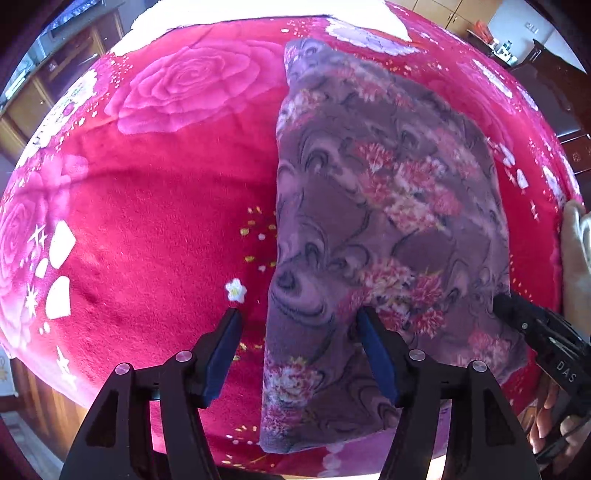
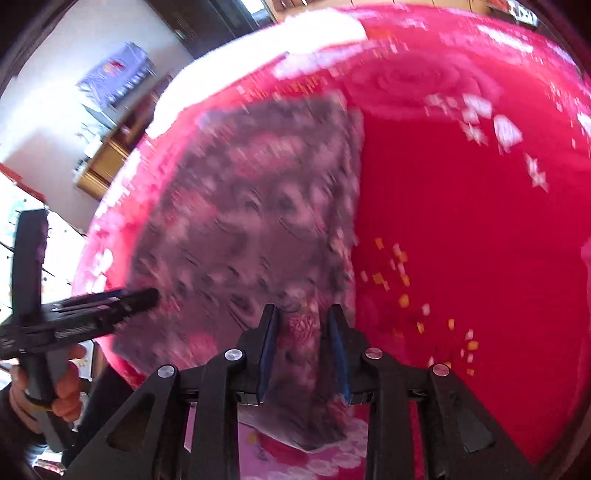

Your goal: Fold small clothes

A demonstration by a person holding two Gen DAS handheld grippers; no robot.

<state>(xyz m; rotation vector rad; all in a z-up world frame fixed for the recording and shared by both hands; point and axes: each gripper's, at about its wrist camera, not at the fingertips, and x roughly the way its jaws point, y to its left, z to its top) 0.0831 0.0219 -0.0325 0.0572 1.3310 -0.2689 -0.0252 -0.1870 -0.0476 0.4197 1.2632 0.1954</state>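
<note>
The left claw (image 1: pixel 297 314) stands wide, straddling the near left edge of the folded purple floral cloth (image 1: pixel 388 206); the right claw (image 2: pixel 303 314) stands narrow, cloth between its pads, grip unclear. The cloth lies on the red rose blanket (image 1: pixel 166 221), long axis running from the near edge toward the far edge.

We're in a home here, a lived-in room by the look of it: a plush red blanket (image 1: pixel 155 221) printed with big pink roses covers the whole work area. Around its edges sit wooden cabinets (image 1: pixel 55 74), a dark wood cupboard (image 1: pixel 554 96) with small items cluttered beside it, and pale wooden doors (image 1: pixel 461 11), with a white wall (image 2: pixel 55 92) behind.
</note>
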